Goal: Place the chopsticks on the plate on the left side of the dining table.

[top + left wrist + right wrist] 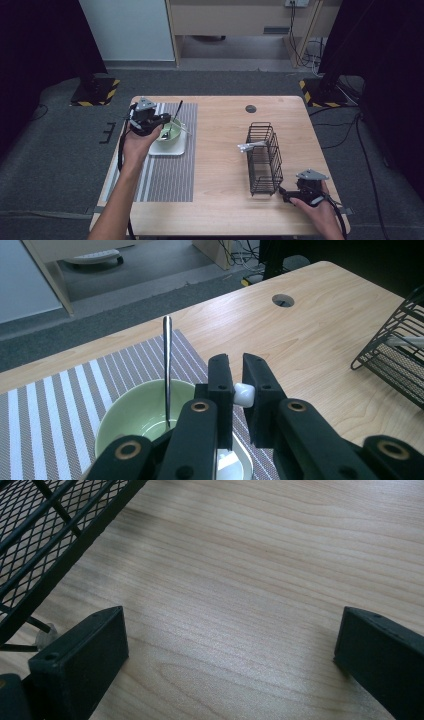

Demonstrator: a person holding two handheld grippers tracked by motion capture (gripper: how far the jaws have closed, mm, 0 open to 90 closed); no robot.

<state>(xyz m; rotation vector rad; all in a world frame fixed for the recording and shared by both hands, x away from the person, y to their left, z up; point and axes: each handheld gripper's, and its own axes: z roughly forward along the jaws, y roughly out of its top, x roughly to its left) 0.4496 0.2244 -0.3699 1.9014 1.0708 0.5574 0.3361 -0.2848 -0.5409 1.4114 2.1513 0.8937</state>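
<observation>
White spoon handle (244, 394) sits clamped in my left gripper (237, 385) over the green bowl (131, 416), its length pointing down-in, while my right gripper (230, 645) rests apart-jawed.

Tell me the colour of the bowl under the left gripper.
Pale green; the bowl shows best in the left gripper view, on a striped placemat.

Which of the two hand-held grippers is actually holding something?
The left hand-held gripper, over the green bowl: its jaws pinch a small white handle. The right hand-held gripper is wide open over bare table.
</observation>
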